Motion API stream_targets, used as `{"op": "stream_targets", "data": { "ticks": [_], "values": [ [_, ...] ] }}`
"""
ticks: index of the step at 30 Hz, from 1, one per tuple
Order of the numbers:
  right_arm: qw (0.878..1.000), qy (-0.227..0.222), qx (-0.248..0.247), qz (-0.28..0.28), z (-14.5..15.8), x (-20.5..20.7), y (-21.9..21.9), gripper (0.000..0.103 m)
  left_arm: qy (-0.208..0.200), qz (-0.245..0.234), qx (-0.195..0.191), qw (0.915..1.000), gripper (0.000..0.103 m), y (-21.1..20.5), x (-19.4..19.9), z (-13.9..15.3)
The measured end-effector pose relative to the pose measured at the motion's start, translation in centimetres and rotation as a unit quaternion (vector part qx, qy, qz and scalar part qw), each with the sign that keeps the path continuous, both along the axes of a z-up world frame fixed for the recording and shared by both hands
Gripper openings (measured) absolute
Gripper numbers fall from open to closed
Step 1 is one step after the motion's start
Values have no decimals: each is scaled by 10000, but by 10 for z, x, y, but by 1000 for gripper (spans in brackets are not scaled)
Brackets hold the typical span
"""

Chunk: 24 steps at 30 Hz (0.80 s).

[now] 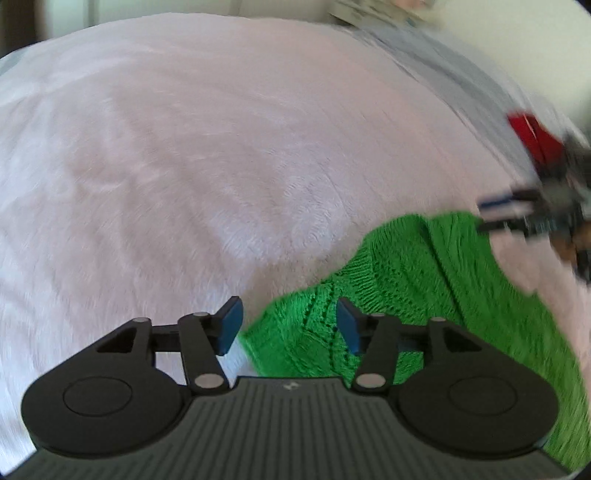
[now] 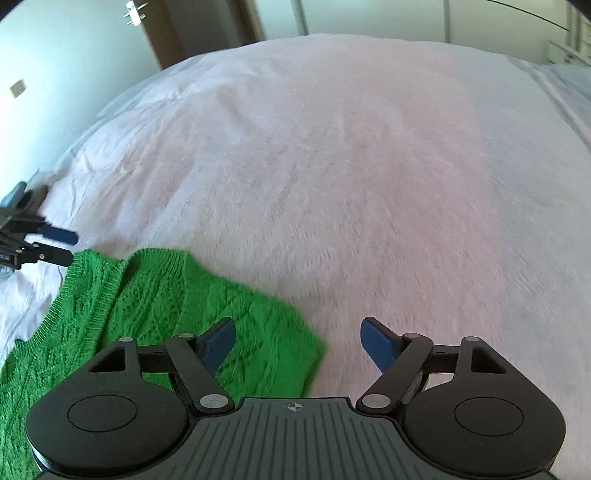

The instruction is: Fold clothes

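A bright green knitted sweater (image 1: 399, 280) lies folded on a pale pink fluffy bedspread (image 1: 207, 155). My left gripper (image 1: 288, 325) is open and empty, hovering over the sweater's left edge. My right gripper (image 2: 297, 341) is open and empty above the sweater's (image 2: 159, 295) right corner. In the left wrist view the right gripper (image 1: 491, 214) shows blurred at the sweater's far right. In the right wrist view the left gripper (image 2: 68, 247) shows at the sweater's far left corner.
The pink bedspread (image 2: 351, 166) fills most of both views. A red object (image 1: 532, 133) and a grey-white striped sheet (image 1: 443, 70) lie at the bed's right edge. A wall and a brown door (image 2: 162, 33) stand behind the bed.
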State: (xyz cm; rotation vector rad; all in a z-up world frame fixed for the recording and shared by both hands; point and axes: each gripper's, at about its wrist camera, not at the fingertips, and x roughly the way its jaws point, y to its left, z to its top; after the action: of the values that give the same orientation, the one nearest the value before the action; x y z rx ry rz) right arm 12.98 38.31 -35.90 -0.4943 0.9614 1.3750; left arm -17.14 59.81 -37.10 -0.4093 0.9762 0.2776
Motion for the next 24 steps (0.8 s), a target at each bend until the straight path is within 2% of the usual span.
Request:
{"op": "stream_targets", "data": {
  "ticks": [3,4,5,6,7,8,12,14,18,21,22,24],
  "values": [
    [9990,413,-124,124,-14,9,15,79,175,-458,-41,9988,50,8,15,-12],
    [9979,627,-166,80,-18,11,17,79,233,-610,-54,9978,48,11,21,-16],
    [9967,782,-210,45,-23,12,20,73,292,-762,-68,9966,40,14,26,-20],
    [9961,849,-242,38,-26,12,22,43,350,-914,-81,9952,29,16,31,-24],
    [9958,872,-269,16,-27,11,22,25,339,-983,-45,9946,21,15,31,-26],
    [9958,889,-225,-33,-23,11,17,12,303,-1004,-24,9945,8,12,30,-26],
    [9958,862,274,-166,6,2,-16,9,-218,-860,49,9960,7,-2,6,-9],
    [9956,696,599,-173,30,-11,-42,9,-579,-727,14,9957,7,-12,-13,9],
    [9947,186,1013,-1,82,-53,-108,9,-1215,-645,17,9905,7,-62,-73,56],
    [9942,-202,1023,268,110,-95,-167,9,-1286,-637,-125,9896,7,-124,-121,76],
    [9946,-330,917,357,115,-112,-189,9,-1304,-636,-174,9893,7,-145,-136,82],
    [9954,-575,571,508,112,-145,-226,9,-1092,-664,-189,9916,7,-189,-162,79]
  ]
}}
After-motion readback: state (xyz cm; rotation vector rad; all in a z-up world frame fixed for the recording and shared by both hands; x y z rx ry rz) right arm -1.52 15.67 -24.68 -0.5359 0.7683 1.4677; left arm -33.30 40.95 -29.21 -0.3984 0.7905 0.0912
